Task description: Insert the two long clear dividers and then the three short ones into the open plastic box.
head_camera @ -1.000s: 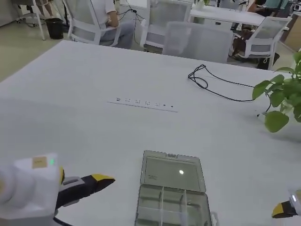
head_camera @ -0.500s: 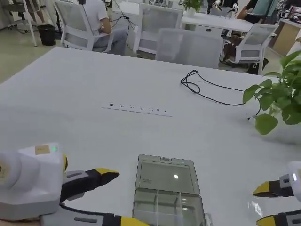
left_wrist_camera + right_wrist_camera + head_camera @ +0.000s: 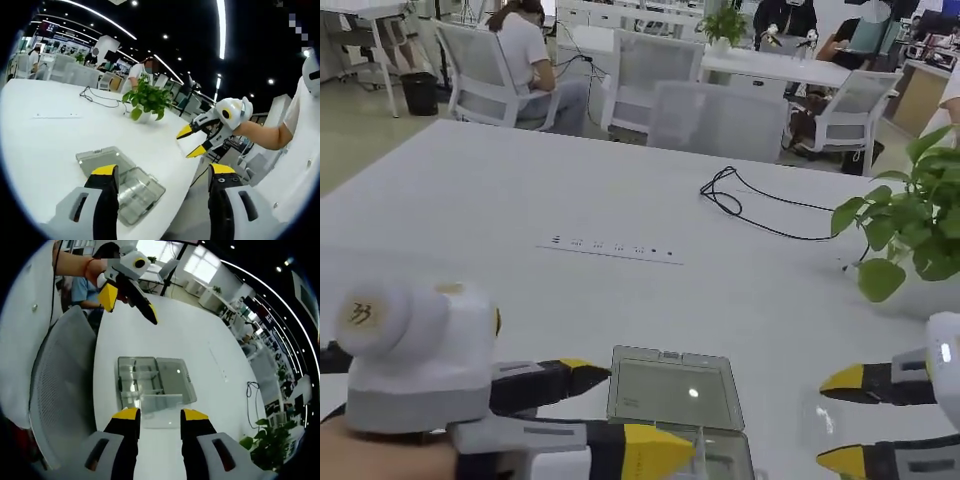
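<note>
Left claw: open and empty, jaws wide apart. It fills the lower left of the head view, its yellow tips crossing the left edge of the box in the picture.
Right claw: at the lower right of the head view. In the right gripper view a clear divider spans the gap between its tips, so I judge it closed on that piece.
Box: lies open on the table, bottom centre of the head view, between my two claws. The right gripper view puts it just beyond the divider.
Base: already shows crossing clear walls. I cannot count them.
Change: a second ago only one tip of my right claw peeked in at the bottom right corner. Now both its jaws show, nearer the box. My left claw has also come in towards the box. The box sits lower in the frame, which is my head tilting.
Meaning: both claws are closing on the box, so I judge one of the last dividers is about to go in.
Next: line the divider up with its slot.
</note>
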